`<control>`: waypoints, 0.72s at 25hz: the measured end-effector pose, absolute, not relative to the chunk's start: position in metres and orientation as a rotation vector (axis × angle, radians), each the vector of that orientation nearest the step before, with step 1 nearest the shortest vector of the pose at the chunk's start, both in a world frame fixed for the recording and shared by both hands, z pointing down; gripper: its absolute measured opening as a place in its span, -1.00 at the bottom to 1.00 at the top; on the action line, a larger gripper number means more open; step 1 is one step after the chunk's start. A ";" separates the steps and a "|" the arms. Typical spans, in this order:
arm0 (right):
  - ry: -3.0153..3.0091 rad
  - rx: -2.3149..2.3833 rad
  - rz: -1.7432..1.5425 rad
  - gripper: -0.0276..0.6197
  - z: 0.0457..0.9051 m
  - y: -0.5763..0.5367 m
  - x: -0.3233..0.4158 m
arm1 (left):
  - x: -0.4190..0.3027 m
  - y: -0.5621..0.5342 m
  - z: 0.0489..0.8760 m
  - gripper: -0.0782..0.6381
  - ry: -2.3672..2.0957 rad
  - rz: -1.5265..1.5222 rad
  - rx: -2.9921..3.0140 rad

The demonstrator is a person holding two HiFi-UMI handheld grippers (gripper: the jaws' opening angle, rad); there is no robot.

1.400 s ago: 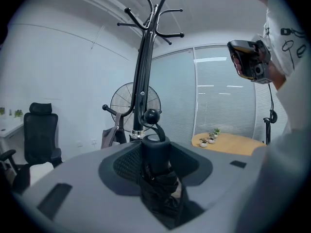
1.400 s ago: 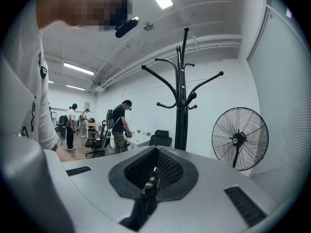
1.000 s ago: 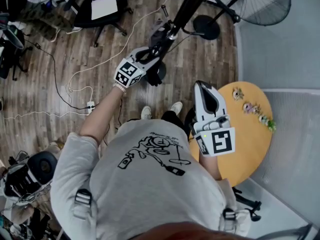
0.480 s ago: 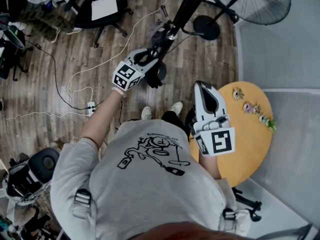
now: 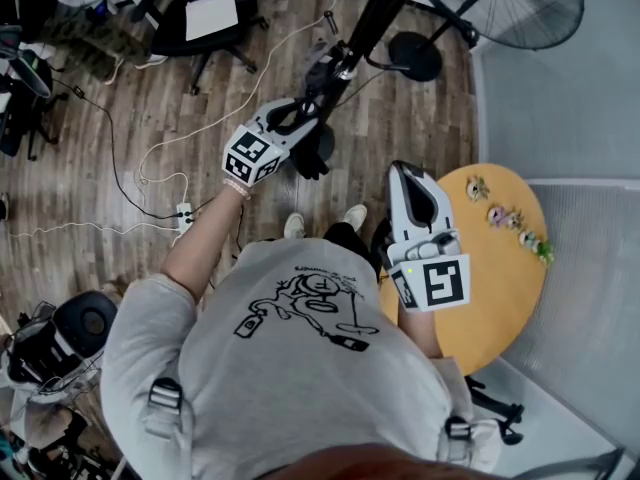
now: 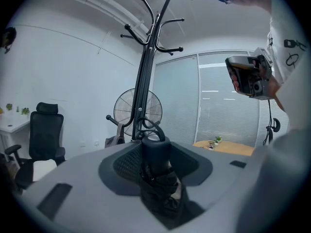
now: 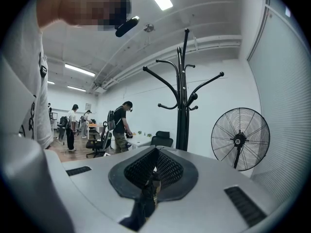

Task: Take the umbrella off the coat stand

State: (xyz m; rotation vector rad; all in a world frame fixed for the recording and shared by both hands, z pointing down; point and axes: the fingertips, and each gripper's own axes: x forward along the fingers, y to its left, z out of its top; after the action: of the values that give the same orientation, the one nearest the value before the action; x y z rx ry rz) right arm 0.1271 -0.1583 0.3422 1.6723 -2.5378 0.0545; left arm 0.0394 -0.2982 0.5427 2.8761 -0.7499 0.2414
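The black coat stand (image 5: 372, 16) rises ahead of me, its hooks spreading high in the left gripper view (image 6: 148, 57) and the right gripper view (image 7: 183, 96). My left gripper (image 5: 303, 110) is right beside the pole, shut on a folded black umbrella (image 5: 313, 151) whose body hangs below the jaws. In the left gripper view the umbrella's thick handle (image 6: 155, 152) stands clamped between the jaws, and its strap loop (image 6: 148, 126) lies close against the stand; I cannot tell whether the loop still hangs on a hook. My right gripper (image 5: 408, 176) is held back near my body, shut on nothing.
A large floor fan (image 5: 510, 3) stands right of the coat stand. A round wooden table (image 5: 505, 278) with small ornaments (image 5: 508, 223) is at my right. Office chair (image 5: 200, 18), cables (image 5: 150, 163) and a power strip (image 5: 182, 211) lie left. People (image 7: 121, 125) stand at desks far off.
My left gripper has risen slightly with the umbrella still in its jaws. The right gripper has stayed where it was.
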 end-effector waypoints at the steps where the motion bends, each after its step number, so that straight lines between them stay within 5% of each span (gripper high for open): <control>1: -2.538 1.673 0.054 -0.87 0.342 -0.158 0.127 | 0.039 -0.297 0.541 -0.28 -0.752 0.241 2.876; 18: -2.535 1.688 0.041 -0.87 0.343 -0.159 0.125 | 0.019 -0.269 0.472 -0.28 -0.806 0.196 2.897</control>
State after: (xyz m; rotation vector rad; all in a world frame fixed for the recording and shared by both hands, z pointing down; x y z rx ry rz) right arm 0.1252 -0.1586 0.3429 1.6880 -2.5352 0.0415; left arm 0.0188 -0.2691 0.4721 2.8968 -0.8058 0.1957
